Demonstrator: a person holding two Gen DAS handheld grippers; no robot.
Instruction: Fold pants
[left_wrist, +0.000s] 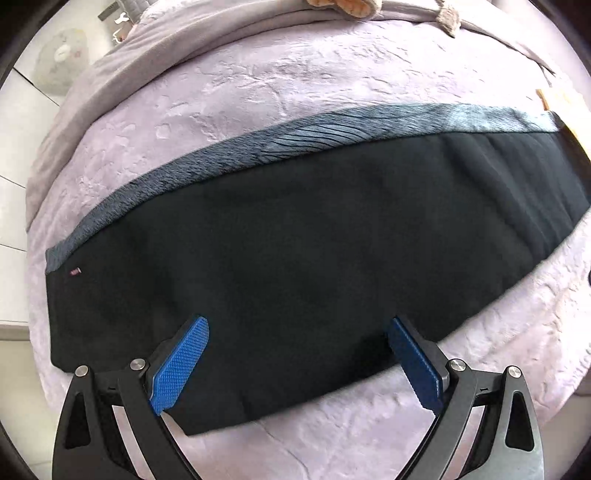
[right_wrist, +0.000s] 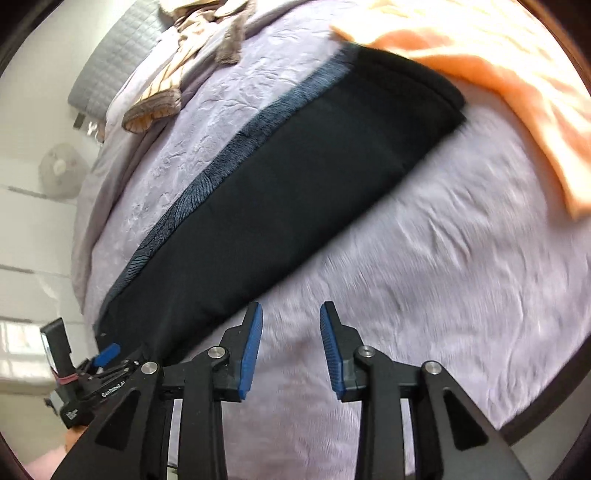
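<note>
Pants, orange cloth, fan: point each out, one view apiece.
pants (left_wrist: 295, 240), left wrist view, middle of the black outer fabric.
orange cloth (right_wrist: 498, 62), right wrist view, the spread part beyond the pants' far end.
fan (right_wrist: 61, 170), right wrist view, centre of its round face.

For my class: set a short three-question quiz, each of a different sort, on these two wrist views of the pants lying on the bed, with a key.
1. True or false: the left claw is shut on the black pants.
2. Multiple choice: the orange cloth lies at which part of the pants? A) the far end B) the near end C) the middle
3. Fill in: in the right wrist view, the right claw is open over the lilac ____, beside the pants' edge.

Key: 1 false, it is open, holding nothing; 2 A; 3 blanket.
</note>
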